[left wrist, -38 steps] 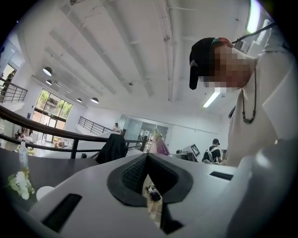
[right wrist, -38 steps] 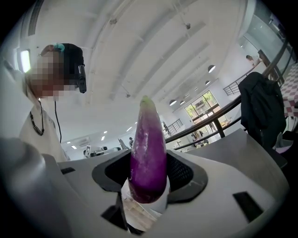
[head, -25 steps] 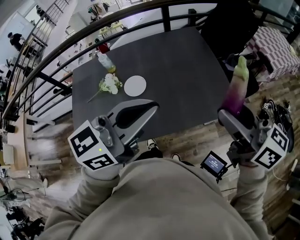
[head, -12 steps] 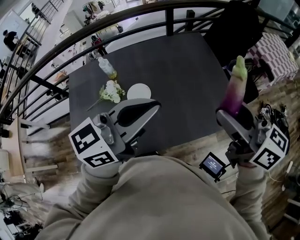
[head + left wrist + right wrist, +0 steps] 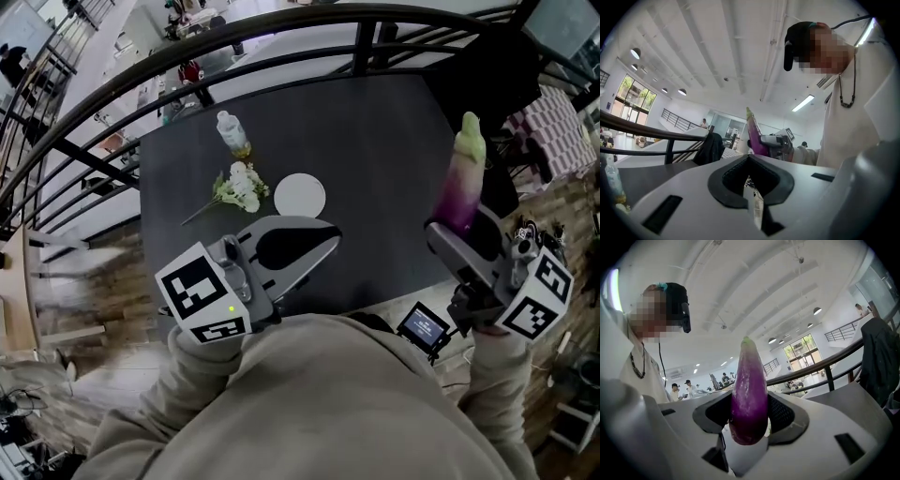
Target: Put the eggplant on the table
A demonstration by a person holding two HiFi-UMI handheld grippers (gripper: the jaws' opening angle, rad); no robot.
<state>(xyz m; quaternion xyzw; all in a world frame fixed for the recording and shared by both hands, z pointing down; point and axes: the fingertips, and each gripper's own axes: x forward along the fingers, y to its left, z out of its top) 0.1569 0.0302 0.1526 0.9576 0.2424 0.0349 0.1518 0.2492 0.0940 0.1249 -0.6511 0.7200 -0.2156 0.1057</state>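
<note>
Holding the eggplant (image 5: pixel 465 178) upright in my right gripper (image 5: pixel 459 227) — jaws pinching its purple lower end, near the dark table's (image 5: pixel 375 131) right edge; my left gripper (image 5: pixel 328 240) is pressed together.

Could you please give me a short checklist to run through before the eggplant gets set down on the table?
1. Grip: right gripper is closed on the eggplant at its lower end: ok.
2. Eggplant upright, green end up: ok.
3. Bare stretch of table beside the eggplant: ok.
4. White disc, flowers and bottle lie on the table's far-left part, apart from that stretch: ok.
5. Left gripper shut, empty, off to the side: ok.
6. Eggplant's height above the table: cannot tell.
</note>
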